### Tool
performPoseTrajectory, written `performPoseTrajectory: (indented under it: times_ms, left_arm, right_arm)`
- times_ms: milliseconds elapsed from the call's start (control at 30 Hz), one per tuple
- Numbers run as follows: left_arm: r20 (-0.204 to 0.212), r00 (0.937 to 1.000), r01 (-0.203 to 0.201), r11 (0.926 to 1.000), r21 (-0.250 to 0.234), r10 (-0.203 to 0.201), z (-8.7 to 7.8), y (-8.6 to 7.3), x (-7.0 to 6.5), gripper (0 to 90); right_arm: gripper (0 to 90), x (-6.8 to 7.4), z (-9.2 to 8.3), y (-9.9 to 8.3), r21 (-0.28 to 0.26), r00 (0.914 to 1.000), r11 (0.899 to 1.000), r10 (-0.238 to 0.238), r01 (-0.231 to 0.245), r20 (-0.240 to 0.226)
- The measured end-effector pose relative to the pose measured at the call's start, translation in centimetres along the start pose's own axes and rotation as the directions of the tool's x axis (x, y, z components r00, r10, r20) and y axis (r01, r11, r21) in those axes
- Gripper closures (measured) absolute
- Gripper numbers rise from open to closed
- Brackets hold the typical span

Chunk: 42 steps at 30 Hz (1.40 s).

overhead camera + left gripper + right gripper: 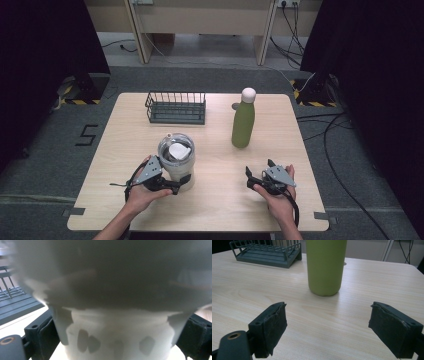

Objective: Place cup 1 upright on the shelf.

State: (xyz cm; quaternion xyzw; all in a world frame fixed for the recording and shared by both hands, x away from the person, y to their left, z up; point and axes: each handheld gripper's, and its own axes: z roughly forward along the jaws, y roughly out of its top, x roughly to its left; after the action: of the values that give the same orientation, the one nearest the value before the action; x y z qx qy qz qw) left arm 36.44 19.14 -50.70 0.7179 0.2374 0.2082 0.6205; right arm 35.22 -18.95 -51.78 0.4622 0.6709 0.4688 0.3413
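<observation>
A cream tumbler (176, 161) with a clear lid stands at the table's front left. My left gripper (180, 184) grips its lower body. In the left gripper view the tumbler (117, 340) is blurred and very close, with a black jaw pressed against each side. A green bottle (243, 125) with a white cap stands upright right of centre. My right gripper (259, 168) rests near the front right, open, pointing toward the bottle. In the right gripper view the bottle (325, 267) stands a short way beyond the gripper (328, 325), whose jaws are wide apart with only bare wood between them.
A dark wire rack (176, 107) sits at the back left of the wooden table (215, 205), and shows too in the right gripper view as the rack (267, 251). Cables and dark stands lie on the floor around the table.
</observation>
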Motion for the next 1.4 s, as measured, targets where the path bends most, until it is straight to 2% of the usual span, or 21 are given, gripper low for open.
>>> performPoseTrajectory:
  times_ms: [533,1000,1133,1233,1300,1333,1400]
  left_arm:
    - [-0.028,0.9996,0.011,0.9999,-0.008,-0.011,-0.2,0.0,-0.3,10.3]
    - [-0.034,0.9994,0.006,0.9997,-0.025,-0.007,-0.4,0.6,-0.3,10.3]
    - [-0.050,0.9988,-0.003,0.9995,-0.030,0.002,-0.7,1.0,-0.2,10.3]
    - [-0.097,0.9948,-0.036,0.9980,-0.052,0.031,-1.1,2.0,0.1,10.3]
    - [-0.105,0.9939,-0.039,0.9977,-0.055,0.033,-1.2,2.2,0.3,10.3]
    - [-0.133,0.9905,-0.042,0.9973,-0.061,0.033,-1.5,2.5,0.6,10.3]
    - [-0.147,0.9886,-0.043,0.9971,-0.063,0.034,-1.6,2.6,0.8,10.3]
  right_arm:
    - [14.6,0.0,0.0,-0.1,0.004,1.0000,1.000,0.001,-0.001,0.002]
    - [14.7,0.0,0.0,-0.1,0.002,1.0000,1.000,0.003,-0.003,0.002]
    - [14.7,0.0,0.0,-0.1,0.001,1.0000,1.000,0.002,-0.002,0.003]
    - [14.7,0.0,0.0,-0.1,0.000,1.0000,1.000,0.004,-0.004,0.006]
    - [14.7,0.0,0.0,-0.1,-0.001,1.0000,1.000,0.002,-0.002,0.005]
    - [14.7,0.0,0.0,-0.1,-0.001,1.0000,1.000,0.001,-0.001,0.005]
    - [14.7,0.0,0.0,-0.1,0.001,1.0000,1.000,0.002,-0.002,0.004]
